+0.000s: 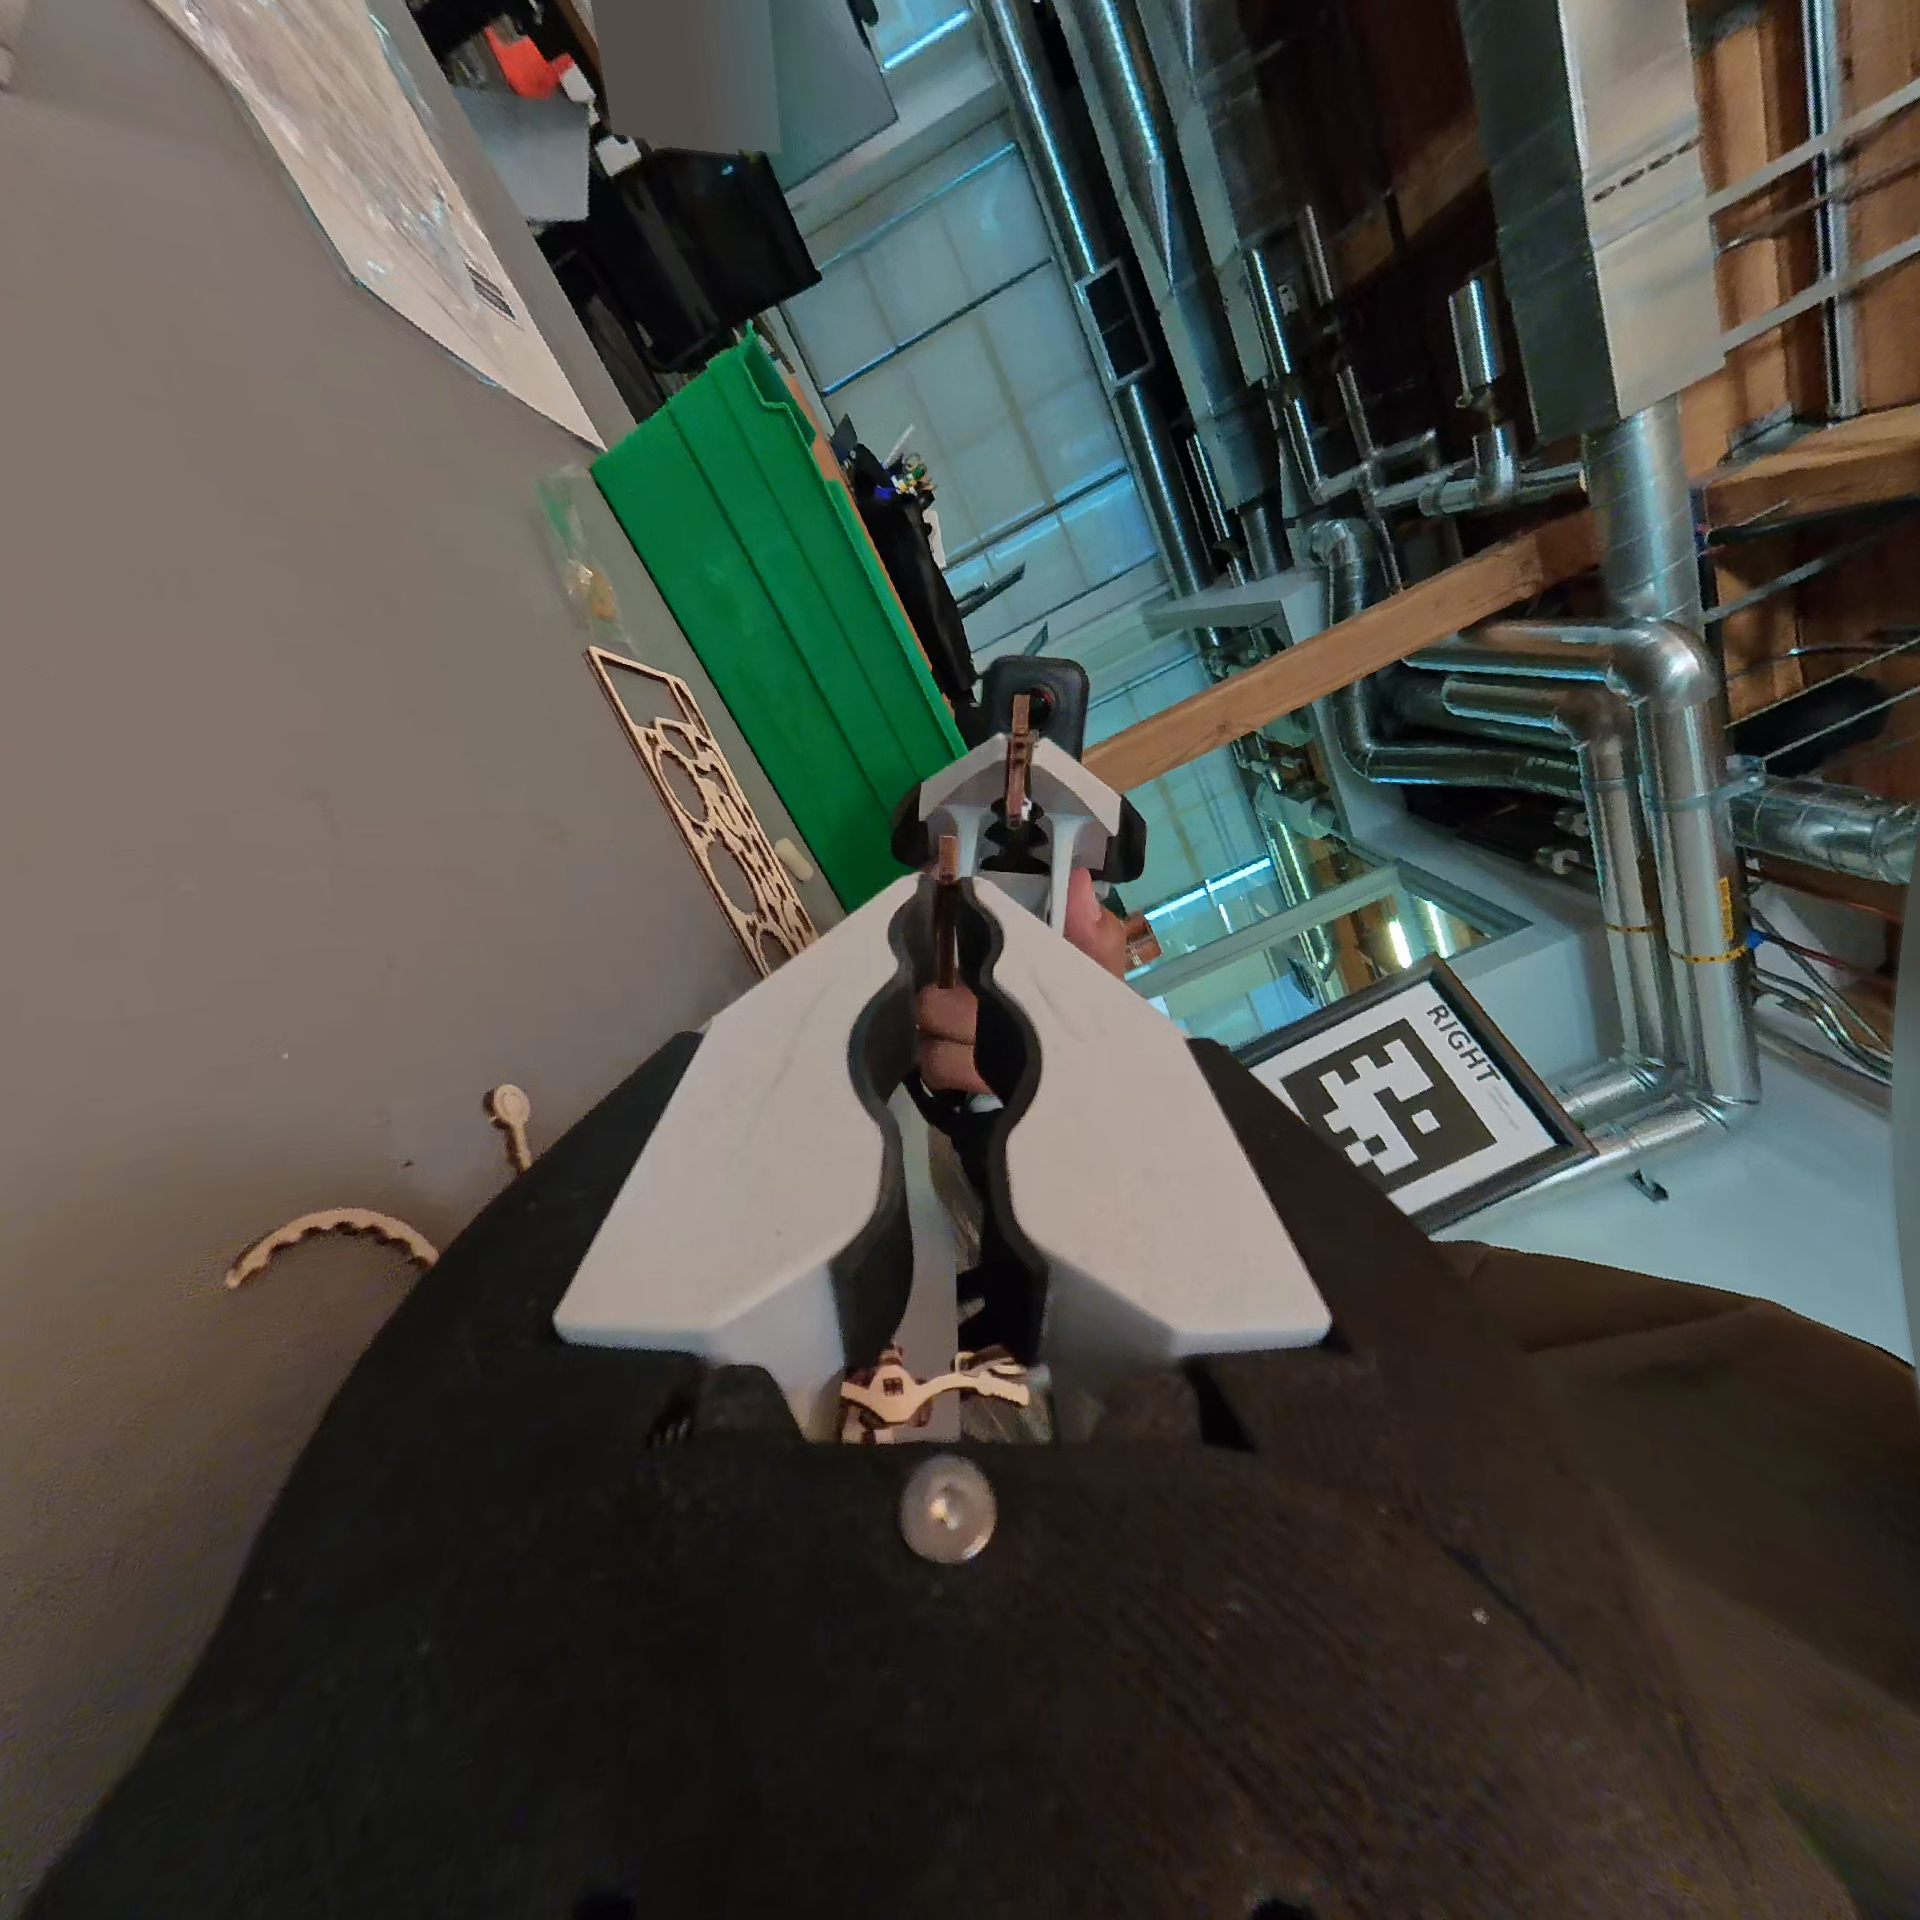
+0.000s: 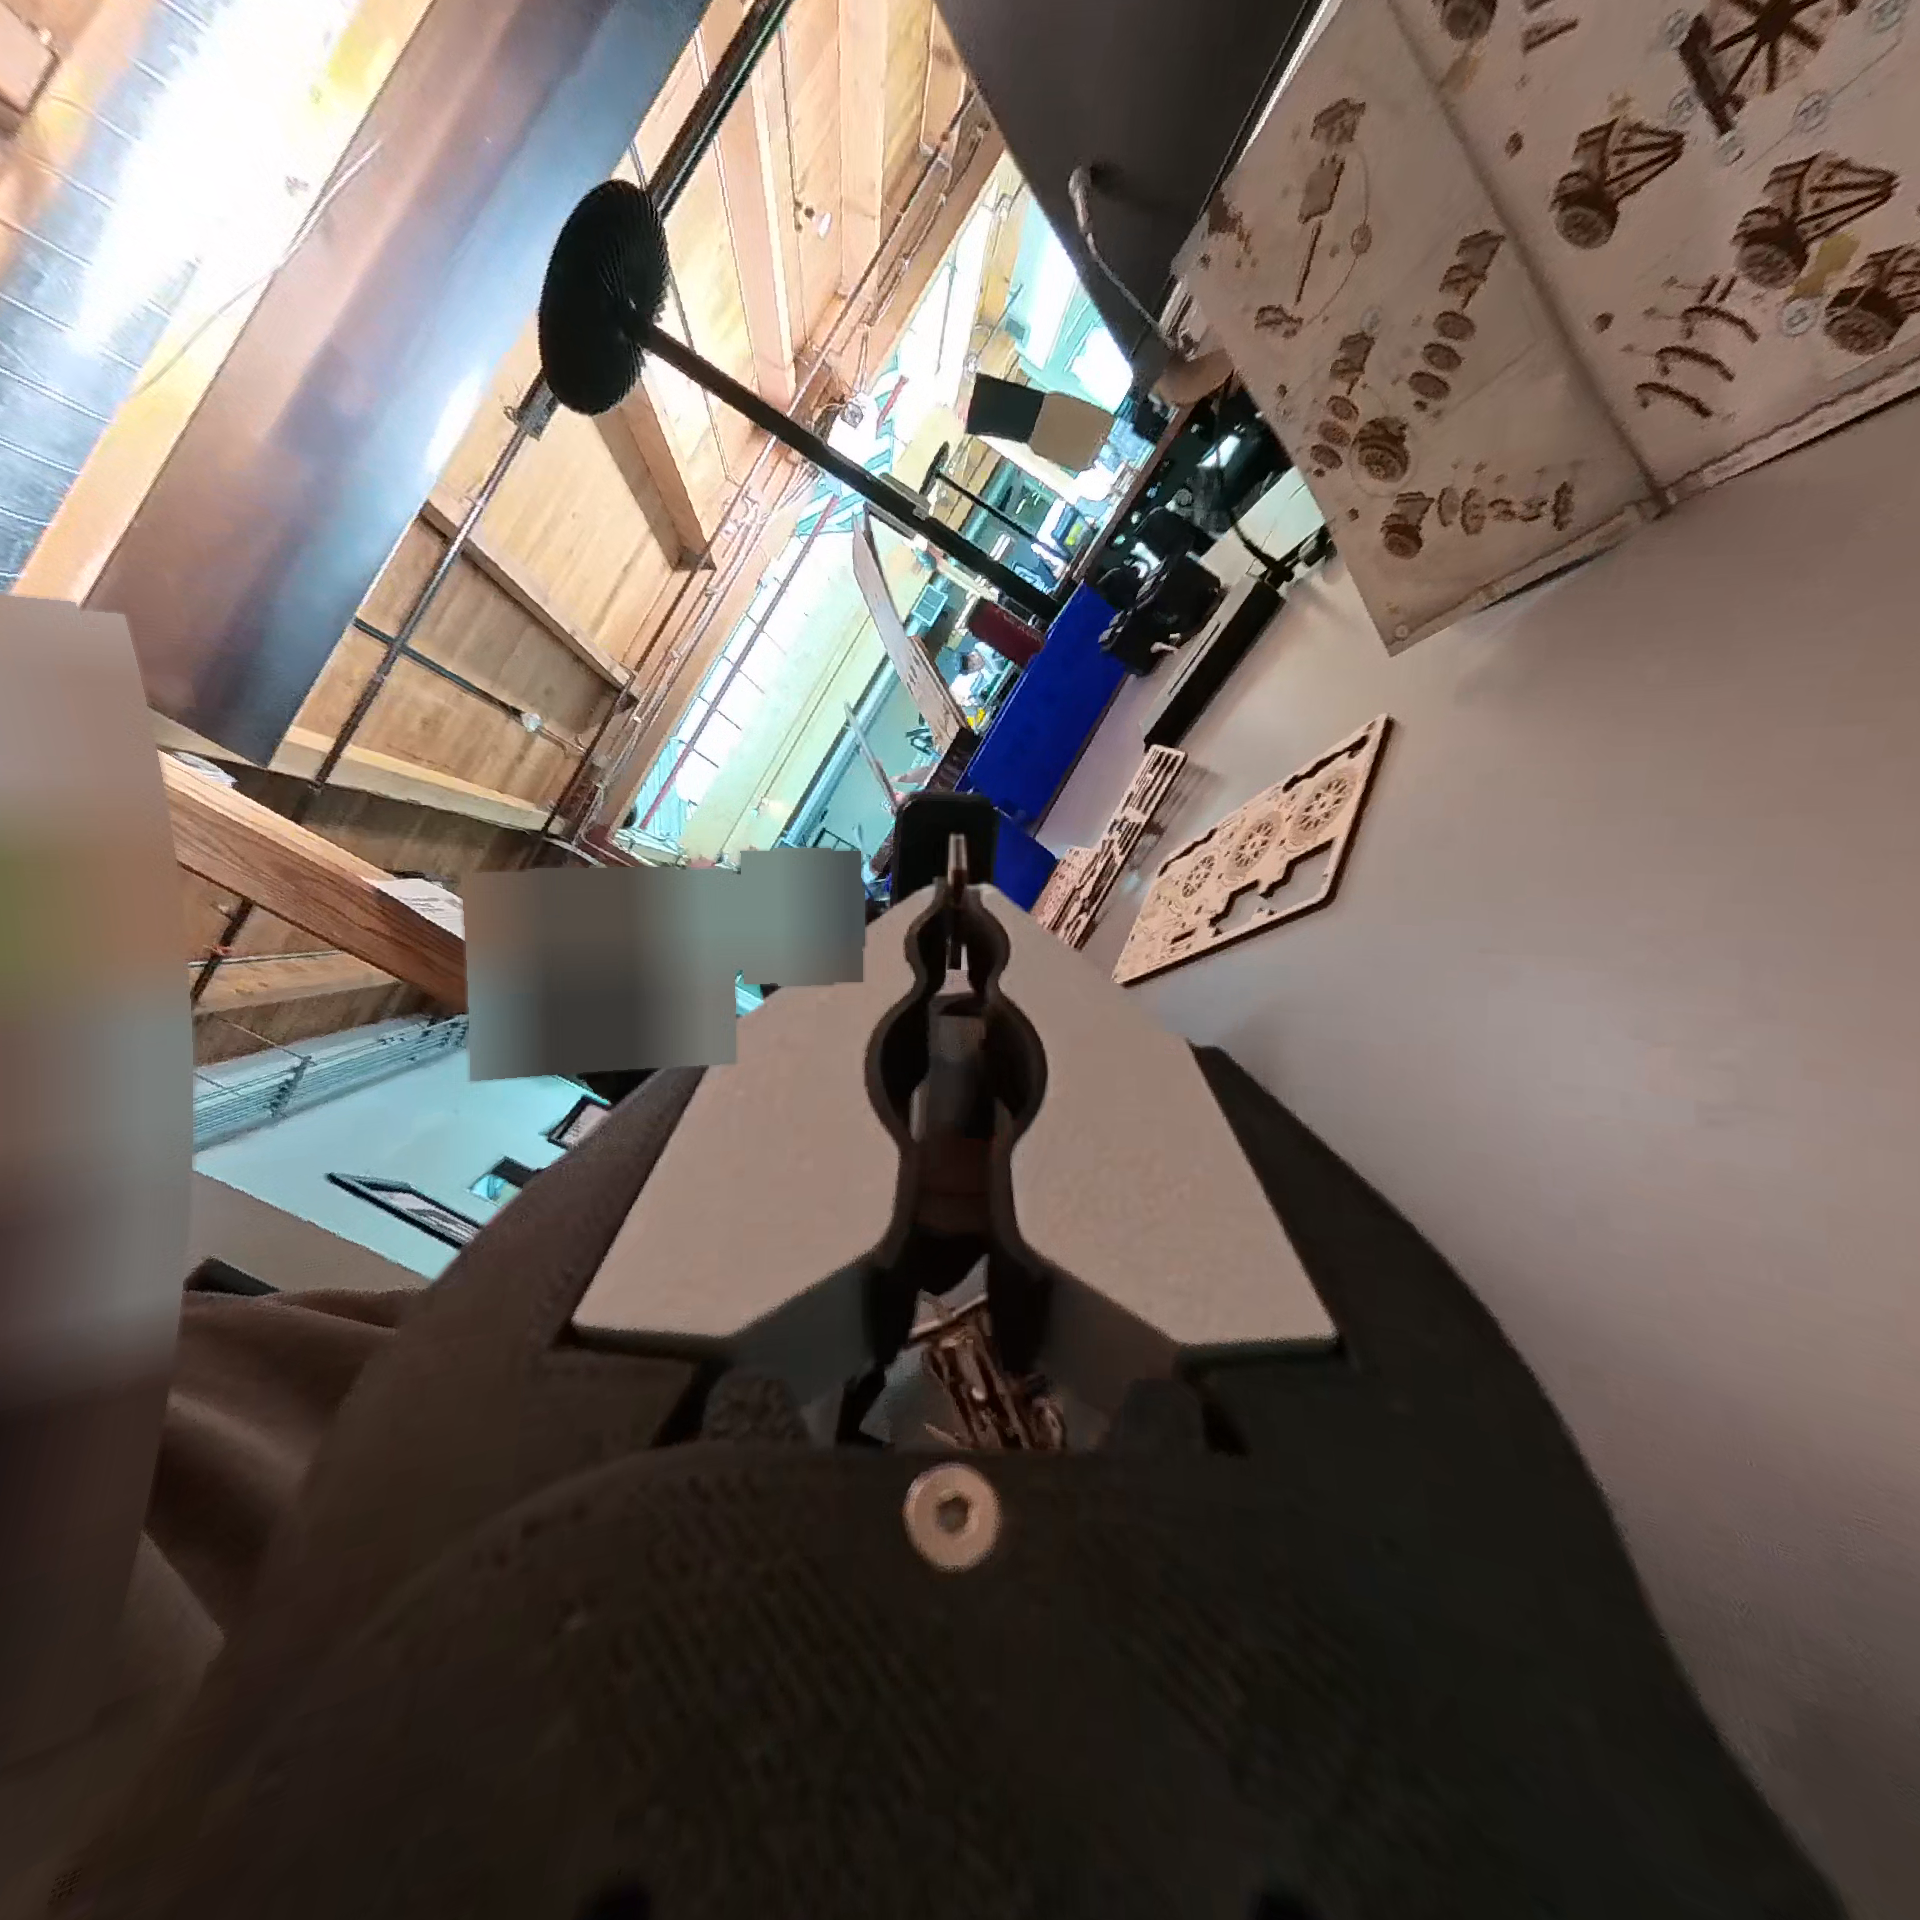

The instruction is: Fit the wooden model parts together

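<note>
Each white-fingered gripper, left (image 1: 948,894) and right (image 2: 954,883), is clamped on a thin, dark-edged wooden model piece (image 1: 945,925) seen edge-on at 12 o'clock, its outline hidden.

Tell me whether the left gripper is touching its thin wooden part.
Touching. The left wrist view shows the left gripper with jaws closed on the thin wooden part.

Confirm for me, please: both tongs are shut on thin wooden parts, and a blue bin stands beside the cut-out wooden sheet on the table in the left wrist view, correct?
Only the colour is wrong. The left wrist view shows the bin beside the cut-out wooden sheet is green, not blue. The rest holds: the left tongs and the right tongs are each shut on a thin wooden part.
</note>
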Demonstrator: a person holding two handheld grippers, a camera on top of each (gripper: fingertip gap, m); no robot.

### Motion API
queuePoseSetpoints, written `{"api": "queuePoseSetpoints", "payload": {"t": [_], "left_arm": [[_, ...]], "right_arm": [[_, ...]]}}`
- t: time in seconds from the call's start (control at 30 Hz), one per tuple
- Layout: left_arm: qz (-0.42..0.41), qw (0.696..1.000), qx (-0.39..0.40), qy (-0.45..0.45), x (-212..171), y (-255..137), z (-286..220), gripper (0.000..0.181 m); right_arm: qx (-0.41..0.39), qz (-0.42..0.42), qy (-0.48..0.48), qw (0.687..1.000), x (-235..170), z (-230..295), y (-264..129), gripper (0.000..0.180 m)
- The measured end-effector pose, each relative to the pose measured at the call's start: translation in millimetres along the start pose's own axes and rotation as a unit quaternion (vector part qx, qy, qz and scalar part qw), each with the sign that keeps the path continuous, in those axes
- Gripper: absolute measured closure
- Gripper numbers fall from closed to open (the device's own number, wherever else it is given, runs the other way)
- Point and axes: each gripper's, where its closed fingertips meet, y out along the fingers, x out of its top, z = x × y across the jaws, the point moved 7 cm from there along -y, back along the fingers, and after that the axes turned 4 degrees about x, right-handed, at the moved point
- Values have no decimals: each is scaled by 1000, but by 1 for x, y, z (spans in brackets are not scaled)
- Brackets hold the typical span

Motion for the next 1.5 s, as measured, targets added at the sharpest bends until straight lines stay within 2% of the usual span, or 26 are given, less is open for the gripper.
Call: {"api": "queuePoseSetpoints", "payload": {"t": [0.1,0.17,0.2,0.27,0.4,0.53,0.6,0.7,0.77,0.93,1.03,1.1,1.23,1.33,1.4,1.43,1.5], "left_arm": [[-22,1000,15,1,6,-5,3,180],[-60,998,33,-9,14,-14,10,180],[-78,996,42,-14,18,-20,14,180],[-101,993,55,-17,26,-31,21,180],[-120,990,74,-6,35,-43,25,180],[-126,989,78,-4,37,-47,26,180],[-125,989,76,-7,37,-47,27,180],[-122,990,75,-8,36,-47,27,180],[-121,990,73,-8,36,-46,27,180],[-123,990,72,-10,37,-47,28,180],[-121,990,69,-13,36,-46,28,180],[-120,991,66,-15,35,-45,28,180],[-119,991,64,-15,35,-46,28,180],[-120,991,66,-12,36,-48,29,180],[-124,990,65,-14,37,-50,30,180],[-126,990,64,-16,37,-51,31,180],[-128,990,63,-16,38,-52,31,180]], "right_arm": [[-40,15,-54,998,5,1,-5,179],[-115,55,-163,978,8,2,-7,178],[-167,87,-235,954,8,1,-9,178],[-271,158,-368,875,5,-4,-11,178],[-366,257,-539,714,-22,-6,-5,178],[-401,347,-609,589,-50,-15,3,178],[-405,385,-611,560,-61,-22,3,177],[-397,412,-594,566,-71,-25,1,174],[-390,419,-570,589,-72,-24,-2,167],[-387,365,-473,702,-54,-11,-12,155],[-411,321,-345,781,-42,-13,-13,147],[-411,306,-284,810,-44,-18,-8,141],[-478,306,-305,765,-39,-33,-10,140],[-466,307,-274,783,-41,-38,-5,136],[-465,316,-248,789,-44,-43,-4,124],[-467,313,-251,788,-44,-44,-4,128],[-490,320,-275,763,-42,-46,-5,137]]}}
